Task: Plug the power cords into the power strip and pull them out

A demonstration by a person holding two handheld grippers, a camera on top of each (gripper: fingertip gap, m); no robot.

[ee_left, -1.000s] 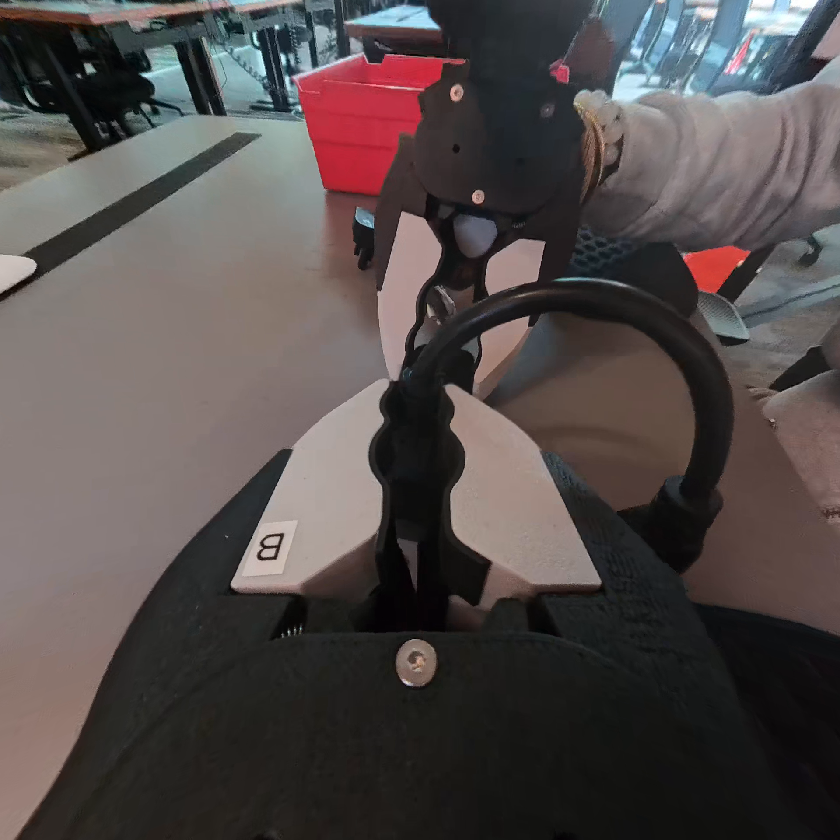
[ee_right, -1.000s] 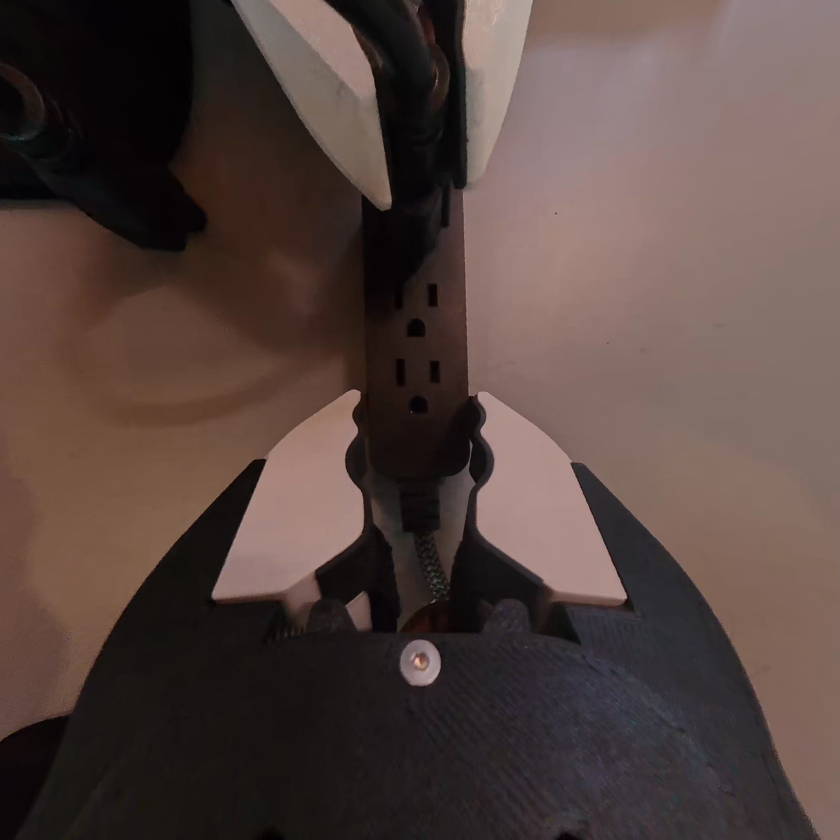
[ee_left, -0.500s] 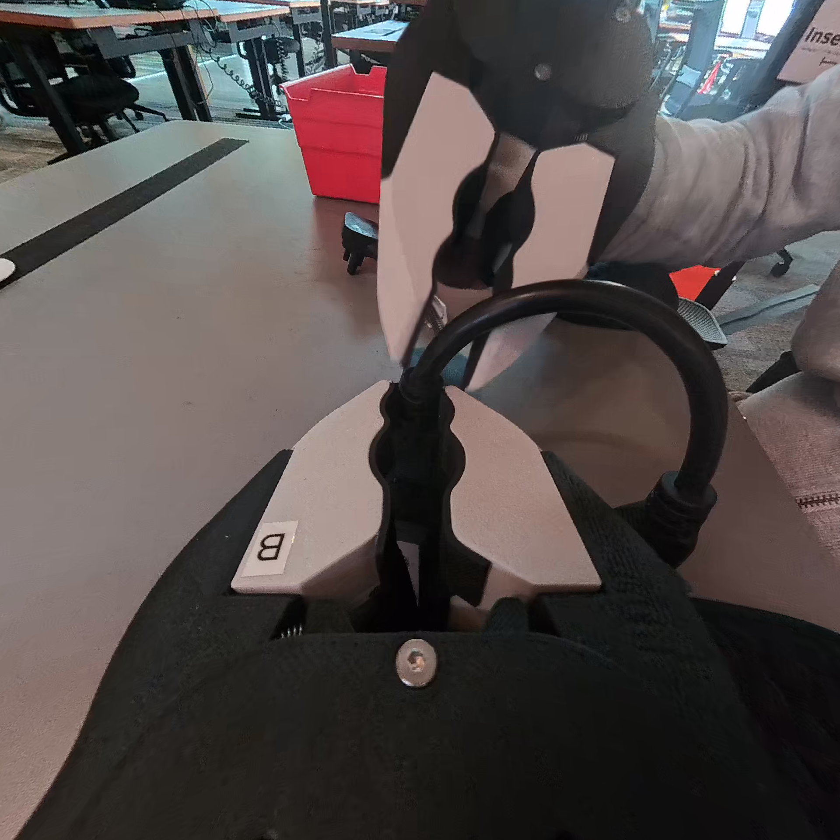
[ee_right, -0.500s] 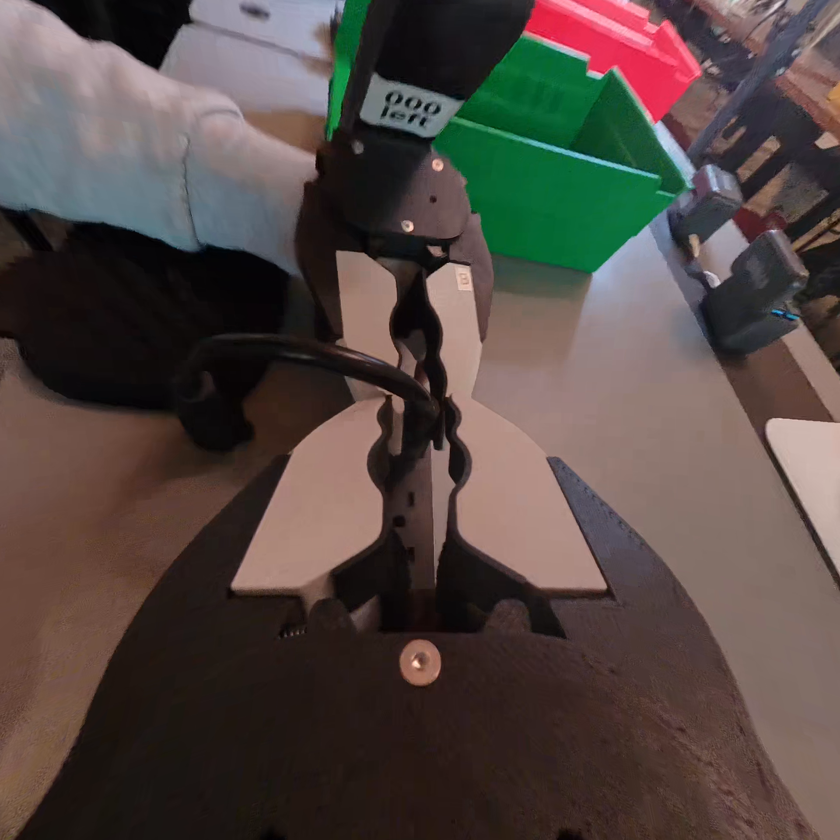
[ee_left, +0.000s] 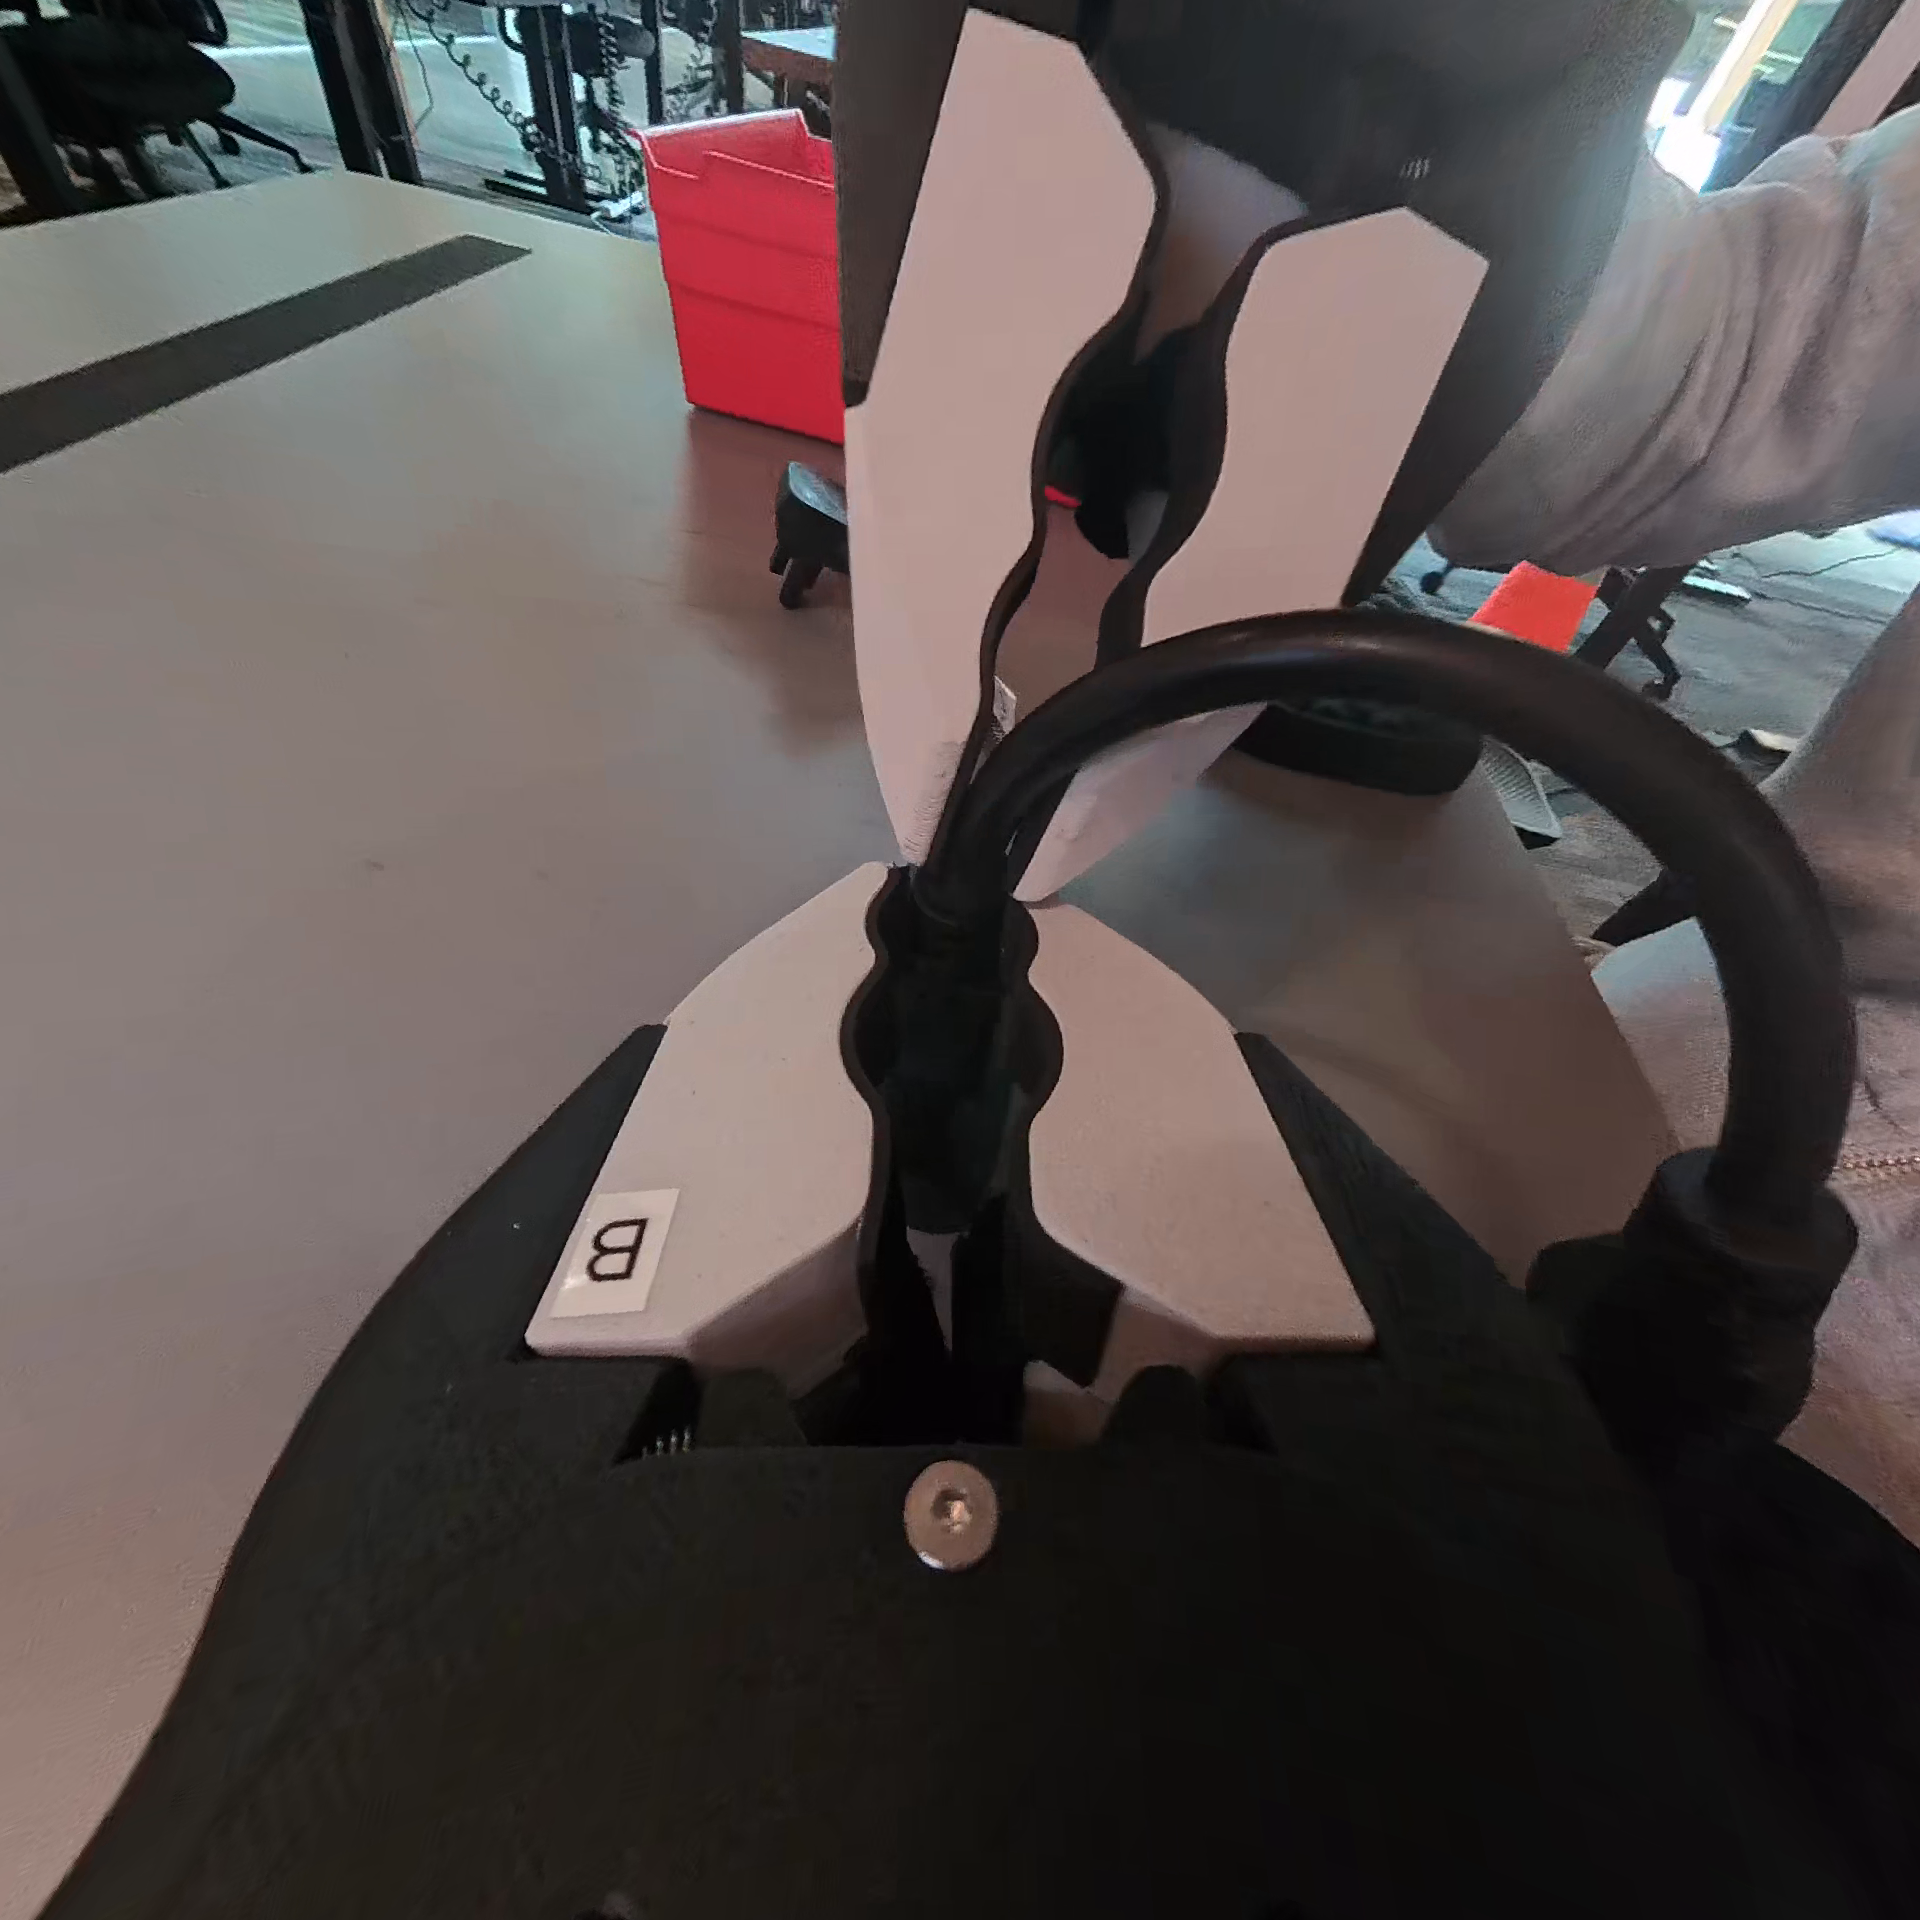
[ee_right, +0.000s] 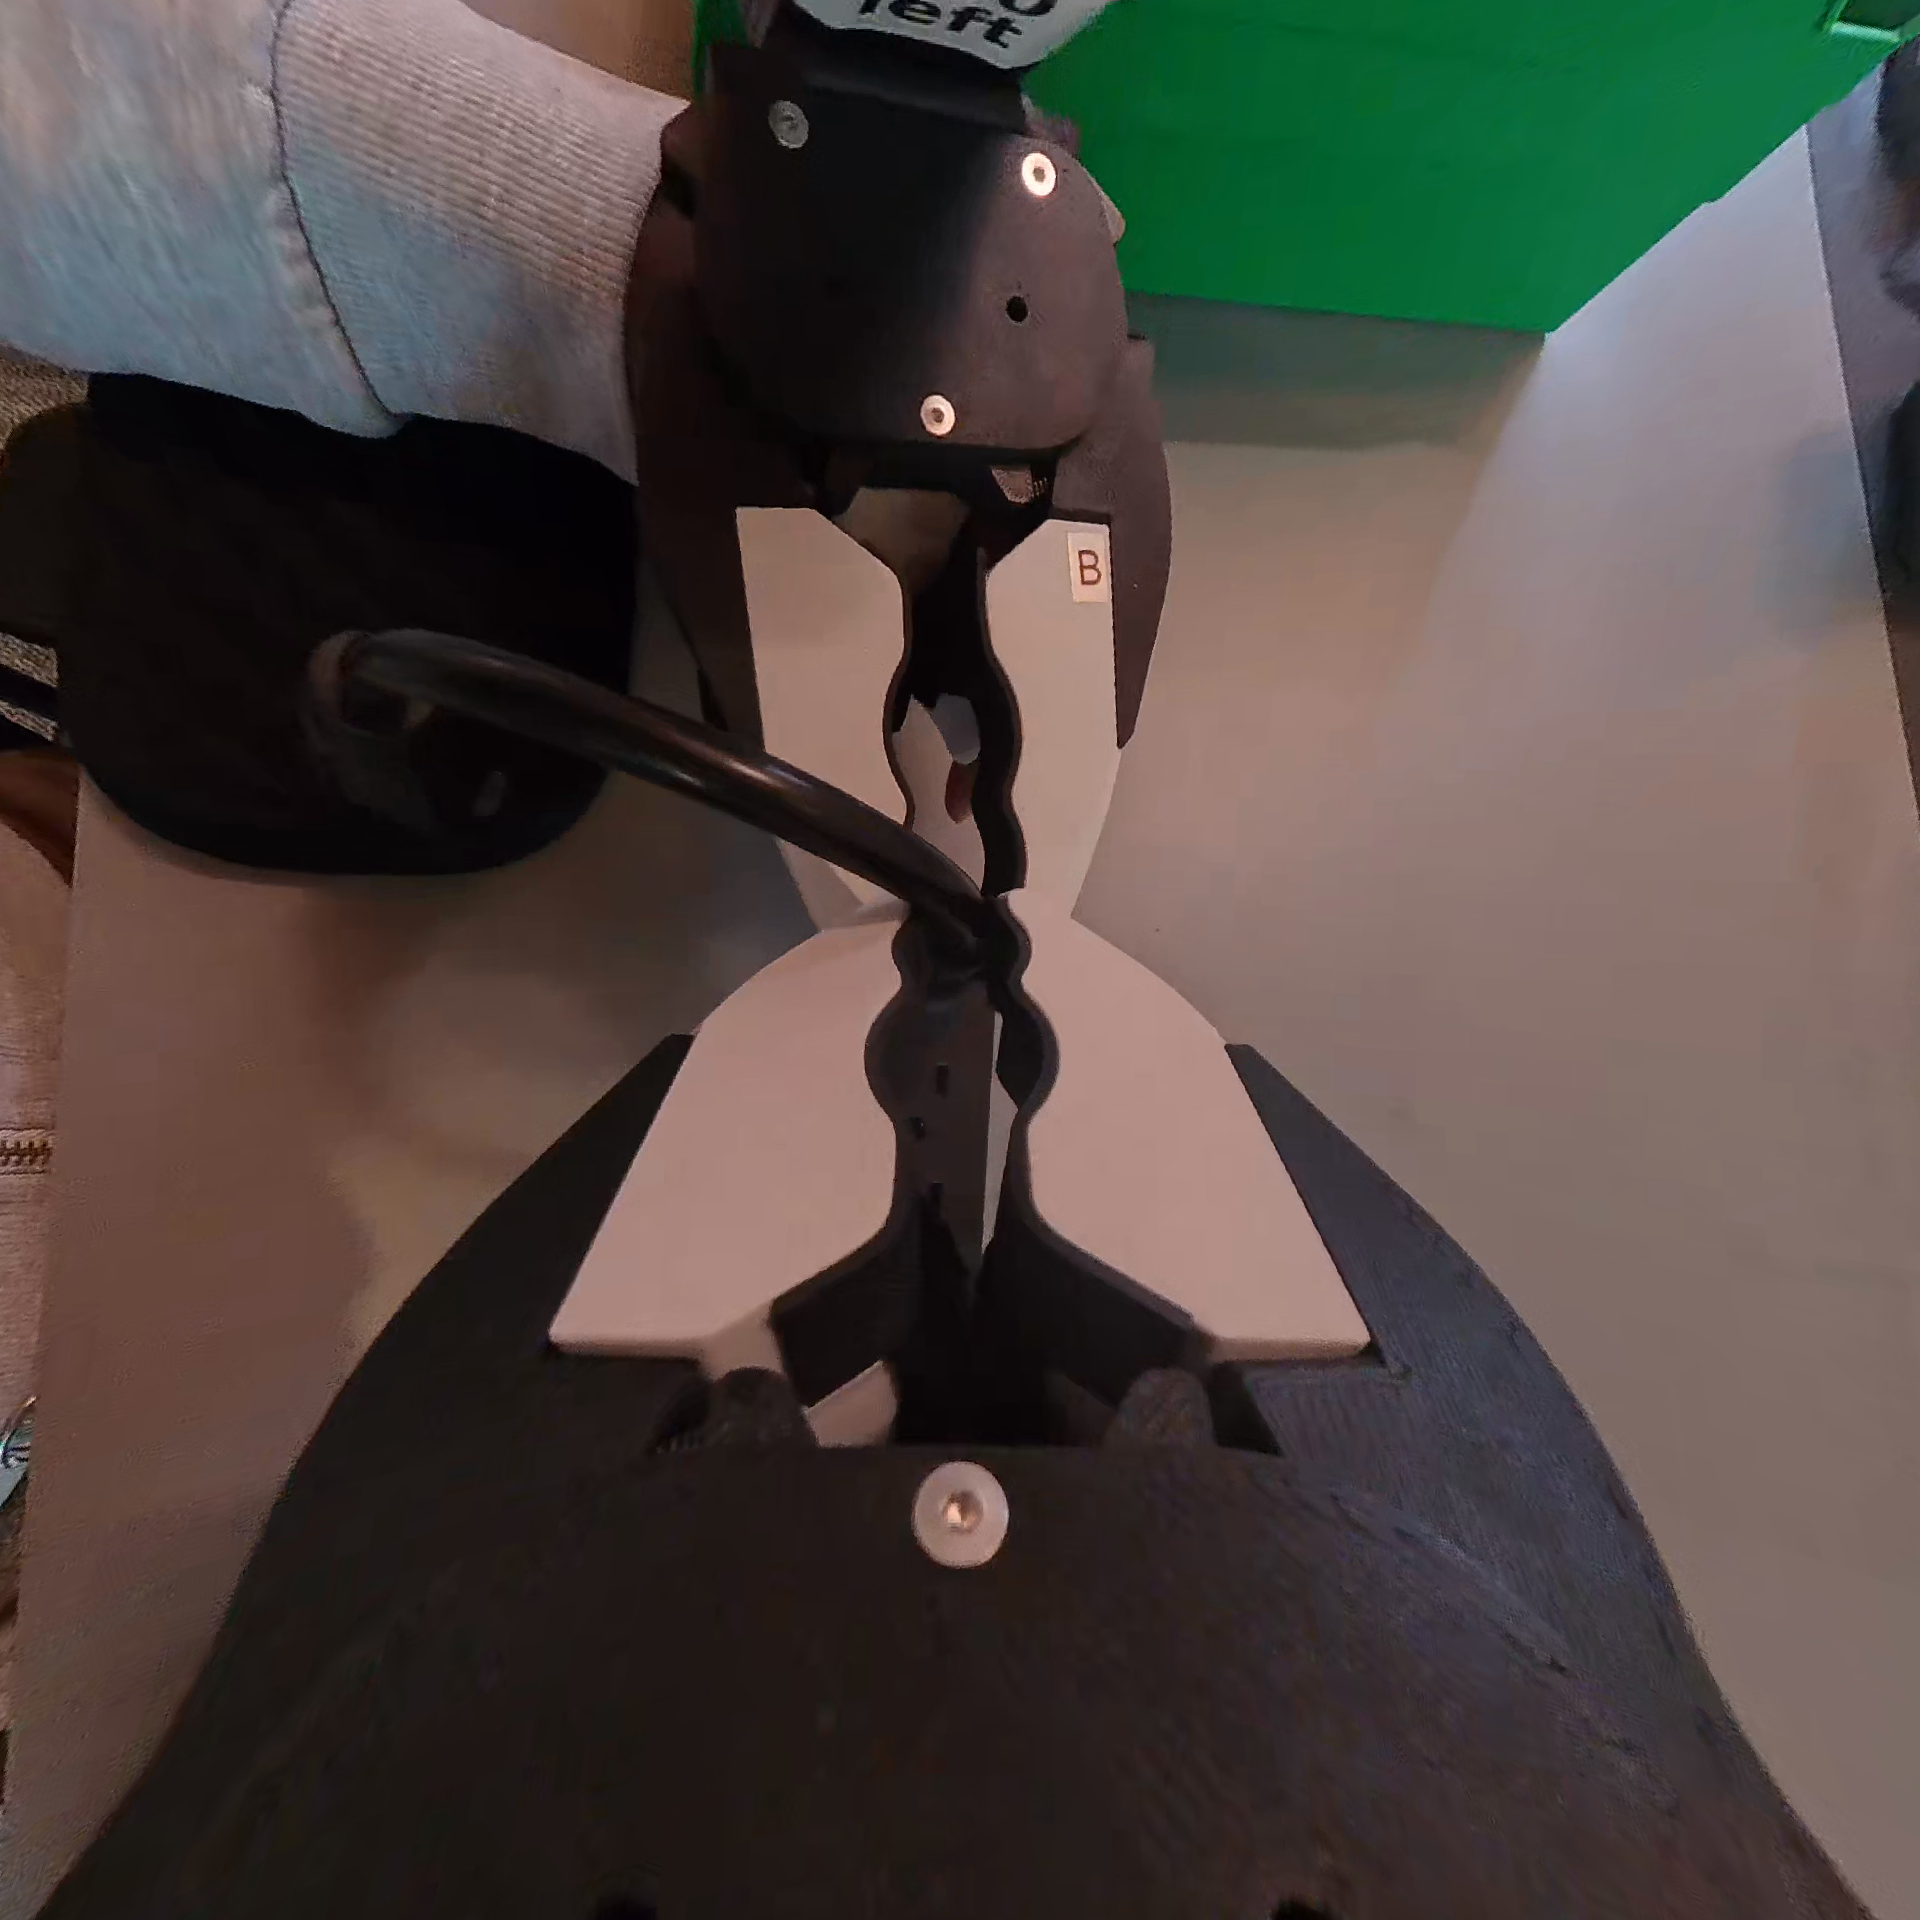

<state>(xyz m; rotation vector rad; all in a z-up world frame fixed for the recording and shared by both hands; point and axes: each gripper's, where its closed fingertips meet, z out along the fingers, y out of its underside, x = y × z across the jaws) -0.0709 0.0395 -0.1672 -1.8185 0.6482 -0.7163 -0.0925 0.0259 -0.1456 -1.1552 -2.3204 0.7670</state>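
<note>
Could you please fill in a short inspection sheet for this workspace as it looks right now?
Surface: grey table, dark strip inlaid.
Job's things: power strip edge-on in the right gripper; plug in the left gripper.
Clutter: loose black plug by the red bin; green bin.
Grippers: both shut, tips meeting.
Cables: black cord arcs from the plug.
Surroundings: desks, office chairs, grey sleeve.
</note>
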